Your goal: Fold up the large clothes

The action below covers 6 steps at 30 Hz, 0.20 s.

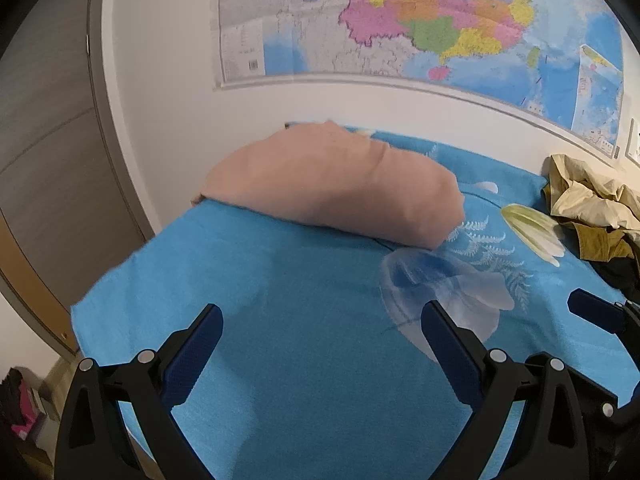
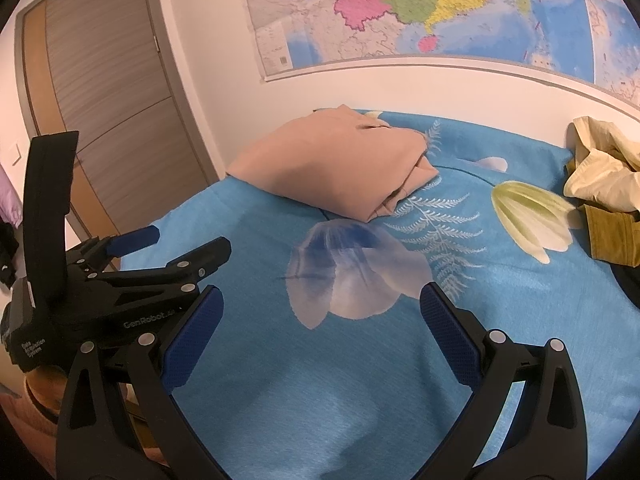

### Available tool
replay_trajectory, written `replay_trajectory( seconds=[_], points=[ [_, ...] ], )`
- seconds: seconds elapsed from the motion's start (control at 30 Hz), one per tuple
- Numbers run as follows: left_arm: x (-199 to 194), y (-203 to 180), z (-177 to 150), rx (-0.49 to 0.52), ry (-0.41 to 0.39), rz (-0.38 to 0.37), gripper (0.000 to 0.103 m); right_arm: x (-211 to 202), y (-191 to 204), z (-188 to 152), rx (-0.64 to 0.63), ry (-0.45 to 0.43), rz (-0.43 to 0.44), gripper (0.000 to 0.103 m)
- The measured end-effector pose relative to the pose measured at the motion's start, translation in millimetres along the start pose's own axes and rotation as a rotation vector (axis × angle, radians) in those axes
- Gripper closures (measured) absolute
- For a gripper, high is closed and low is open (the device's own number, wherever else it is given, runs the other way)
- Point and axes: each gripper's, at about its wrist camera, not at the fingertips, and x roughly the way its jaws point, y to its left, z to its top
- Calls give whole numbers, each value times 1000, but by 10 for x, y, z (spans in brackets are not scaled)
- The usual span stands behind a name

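Your left gripper (image 1: 322,322) and right gripper (image 2: 322,304) both hover over the blue bed cover (image 1: 304,360) with jaws wide apart, holding nothing. The folded pink garment (image 2: 332,164) lies beyond them; crumpled cream clothes (image 2: 604,168) sit well right of it.

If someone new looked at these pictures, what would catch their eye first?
Probably the colourful wall map above the bed, then the bright blue floral bedspread. On it lie a folded pinkish-beige garment towards the far left and a crumpled cream and mustard clothes pile at the right edge.
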Motion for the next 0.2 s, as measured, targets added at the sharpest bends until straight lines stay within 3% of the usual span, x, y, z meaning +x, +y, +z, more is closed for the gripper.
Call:
replay_trajectory(
  seconds=[0.2],
  points=[
    [54,-38,-8,-25,33,-53,7,-41,-70,-23,20,-4,-7,6]
  ],
)
